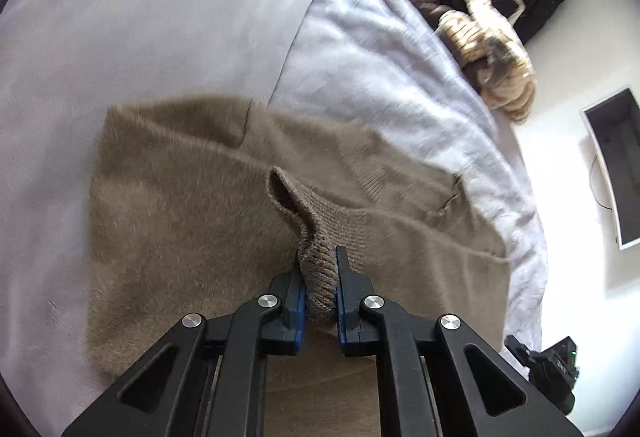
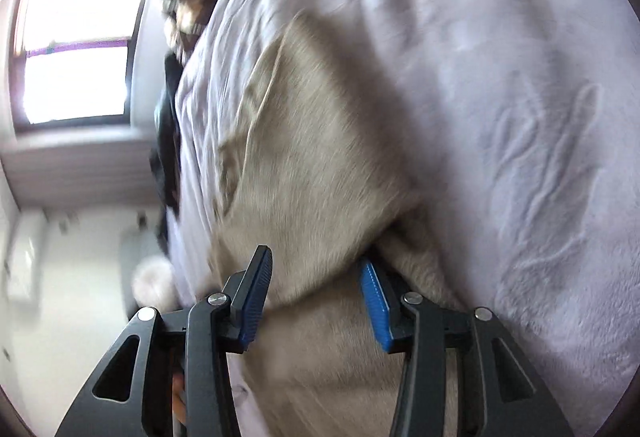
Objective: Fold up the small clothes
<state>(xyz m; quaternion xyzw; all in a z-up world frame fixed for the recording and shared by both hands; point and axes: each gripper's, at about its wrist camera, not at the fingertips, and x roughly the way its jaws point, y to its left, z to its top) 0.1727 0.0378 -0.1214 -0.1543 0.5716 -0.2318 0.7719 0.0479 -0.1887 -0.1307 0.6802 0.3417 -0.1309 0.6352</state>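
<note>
Left wrist view first. Left gripper (image 1: pixel 320 269) pinched tight on the ribbed knit cuff (image 1: pixel 318 289) of a fuzzy taupe-brown knitted sweater (image 1: pixel 180 205), blue pads pressed into the rib from both sides. Cuff lifted and curled just ahead of the tips; sleeve running up and right from there, over the body of the garment. Sweater spread flat on a pale lilac fleece blanket (image 1: pixel 120 37), covering a bed, long axis roughly left to right across the frame, bulk of it lying ahead and left of the tips. Heap of striped tan and cream clothes (image 1: pixel 480 37) well apart at the bed's far edge.

Right wrist view next, blurred. Right gripper (image 2: pixel 316 277) spread wide, nothing between the blue pads. Same sweater (image 2: pixel 320 137) directly ahead and beneath, a raised fold edge sitting close to the right-hand pad; touching or not, cannot tell. Blanket (image 2: pixel 520 117) wrinkled off to the right.

Judged: sleeve fold in hand, left side nearer and already loaded, so carry the cuff across the body toward the far left edge; right side free to pin or catch the fold.
</note>
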